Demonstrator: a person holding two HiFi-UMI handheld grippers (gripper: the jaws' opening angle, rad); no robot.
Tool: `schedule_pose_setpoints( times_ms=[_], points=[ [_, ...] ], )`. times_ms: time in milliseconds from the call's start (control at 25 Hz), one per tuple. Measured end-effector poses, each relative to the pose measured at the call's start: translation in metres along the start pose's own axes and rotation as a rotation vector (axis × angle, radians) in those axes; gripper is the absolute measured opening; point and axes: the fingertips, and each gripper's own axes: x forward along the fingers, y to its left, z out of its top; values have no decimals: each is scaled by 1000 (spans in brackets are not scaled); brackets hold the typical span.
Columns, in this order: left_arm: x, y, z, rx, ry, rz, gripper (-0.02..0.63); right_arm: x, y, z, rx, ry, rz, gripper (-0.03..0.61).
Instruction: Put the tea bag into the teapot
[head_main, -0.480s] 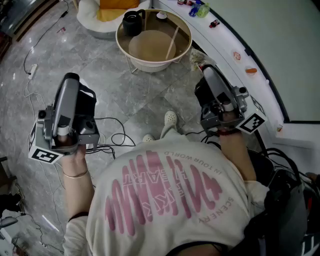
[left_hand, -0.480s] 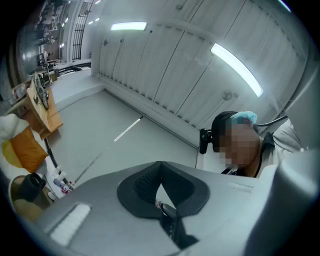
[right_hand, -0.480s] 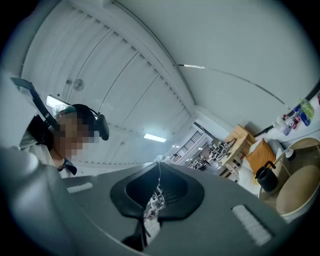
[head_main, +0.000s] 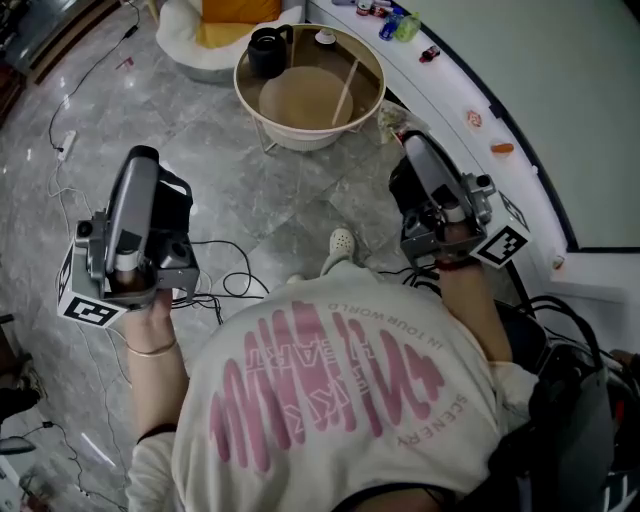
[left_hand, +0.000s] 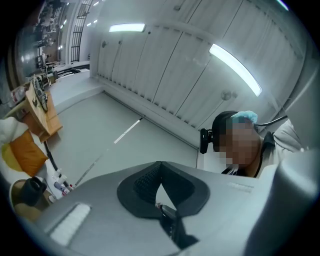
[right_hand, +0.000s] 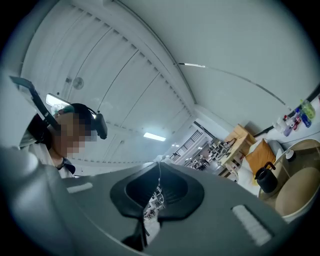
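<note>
Teapot (head_main: 268, 48), black with a handle, stood upright at the far edge of a round worktop (head_main: 300, 137) with a pale rim and a tan top. Near it on the same top sat a small white cup (head_main: 323, 35), and a thin light stick (head_main: 345, 90) lay slanted across the tan surface. The worktop stood on a grey marble floor (head_main: 200, 130), well ahead of the person, whose white shirt (head_main: 330, 400) with pink print filled the lower part of the head view.

Both tools were held out over the floor and tilted upward, well apart from each other and short of the worktop. The left tongs (head_main: 143, 155) were clenched, their tips meeting with nothing between them in the left gripper view. The right tongs (head_main: 412, 140) were clenched too. A small pale scrap (right_hand: 159, 159) showed at their tips in the right gripper view, too small to tell whether it was the tea bag. Just beyond those tips in the head view lay a crumpled patterned thing (head_main: 393, 115) beside the worktop; I could not tell what it was.

Black cables (head_main: 225, 285) trailed over the floor by the person's white shoe (head_main: 342, 240). A curved white ledge (head_main: 470, 90) ran along the right, with small coloured bottles (head_main: 397, 20) at its far end.
</note>
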Motion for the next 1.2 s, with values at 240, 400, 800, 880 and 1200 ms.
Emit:
schedule_pose_setpoints(
  times_ms=[240, 400, 800, 880, 1200],
  points=[
    [-1, 1, 2, 50, 17, 14, 6, 2, -14, 5, 26, -24, -4, 11],
    [-5, 10, 3, 40, 11, 43, 6, 8, -27, 8, 43, -11, -14, 11],
    [-12, 43, 31, 81, -9, 117, 6, 60, -68, 14, 53, 21, 34, 9],
    [-8, 51, 36, 90, -17, 130, 6, 70, -79, 18, 66, 30, 45, 9],
    [19, 112, 34, 110, 12, 194, 6, 102, -156, 42, 94, 55, 68, 9]
  ],
)
